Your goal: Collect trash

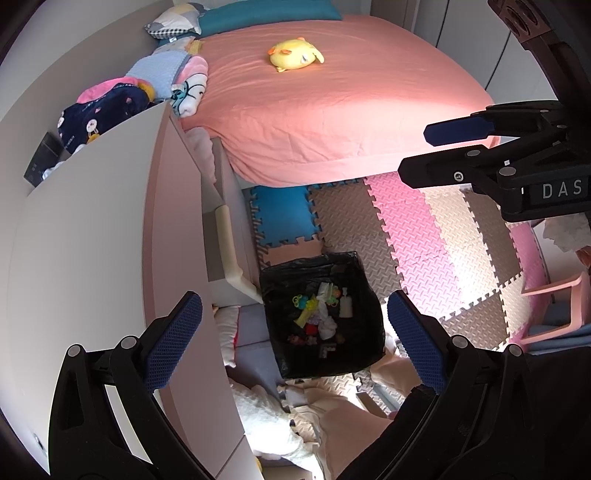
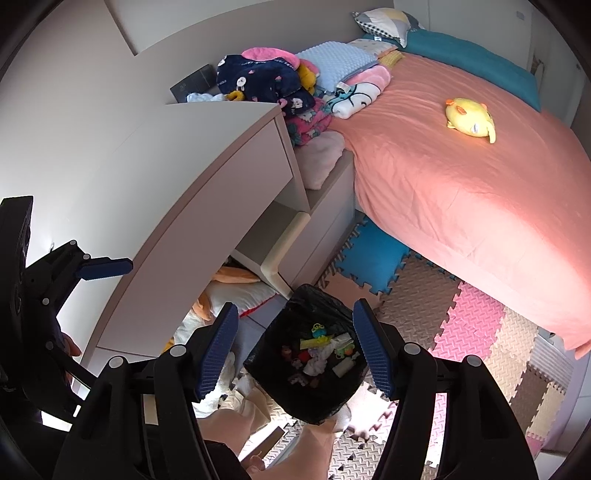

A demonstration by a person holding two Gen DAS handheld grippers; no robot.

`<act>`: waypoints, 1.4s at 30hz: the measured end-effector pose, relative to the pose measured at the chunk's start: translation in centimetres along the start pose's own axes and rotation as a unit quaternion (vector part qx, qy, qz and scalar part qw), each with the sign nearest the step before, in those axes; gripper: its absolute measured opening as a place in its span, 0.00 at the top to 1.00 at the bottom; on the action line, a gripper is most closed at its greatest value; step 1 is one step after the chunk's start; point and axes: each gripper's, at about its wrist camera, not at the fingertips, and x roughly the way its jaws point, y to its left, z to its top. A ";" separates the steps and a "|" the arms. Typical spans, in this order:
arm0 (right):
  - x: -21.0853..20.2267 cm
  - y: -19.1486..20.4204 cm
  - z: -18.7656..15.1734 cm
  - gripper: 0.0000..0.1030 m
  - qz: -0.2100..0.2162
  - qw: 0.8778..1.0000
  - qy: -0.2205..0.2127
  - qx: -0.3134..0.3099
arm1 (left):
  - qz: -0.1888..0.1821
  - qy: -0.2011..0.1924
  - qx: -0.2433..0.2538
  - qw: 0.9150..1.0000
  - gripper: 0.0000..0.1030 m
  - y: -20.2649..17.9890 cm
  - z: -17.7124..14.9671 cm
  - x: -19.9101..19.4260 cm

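Left gripper: jaws spread wide with nothing between the blue pads; it hangs above the bin, pointing steeply down.
Right gripper: jaws partly apart and empty; it too hangs over the bin, and it shows again at the right edge of the left wrist view.
Trash bin: a square bin lined with a black bag, standing on the floor just beside the corner of the bench, directly below both grippers.
Trash: a heap at the bottom of the bin, with crumpled white tissue, a small white bottle, and bright green, yellow and red scraps.
Floor mat: interlocking foam tiles in pink, beige, brown and blue, running from the bin to the bed.
Bench: a pale surface with rounded edges to the left of the bin, with soft items tucked underneath.
Bed: covered in a salmon-pink sheet, beyond the mat.
Yellow plush toy: lies alone on the sheet.
Folded clothes and blankets: piled between the bench's far end and the bed.
Pillows: at the head of the bed, farthest away.
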 end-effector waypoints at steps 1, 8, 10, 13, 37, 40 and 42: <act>0.0 0.0 0.0 0.36 0.000 1.000 0.000 0.001 | 0.000 0.000 0.001 1.000 0.06 0.0 0.0 0.0; 0.0 -0.1 0.0 0.36 0.001 1.000 0.000 0.001 | 0.000 0.000 0.001 1.000 0.06 -0.1 0.0 0.0; 0.0 -0.1 0.0 0.36 0.001 1.000 0.000 0.001 | 0.001 0.000 0.001 1.000 0.06 -0.1 0.1 0.0; 0.0 -0.2 0.0 0.36 0.001 1.000 0.001 0.001 | 0.001 0.000 0.002 1.000 0.06 -0.2 0.1 0.0; 0.0 -0.4 0.1 0.36 0.001 1.000 0.002 0.001 | 0.007 0.007 0.015 1.000 0.06 0.3 0.3 0.6; 0.0 -0.4 0.1 0.36 0.001 1.000 0.002 0.000 | 0.007 0.003 0.014 1.000 0.06 0.3 0.4 0.5; 0.0 -0.3 0.1 0.36 0.001 1.000 0.002 0.001 | 0.014 0.003 0.017 1.000 0.06 0.3 0.4 0.6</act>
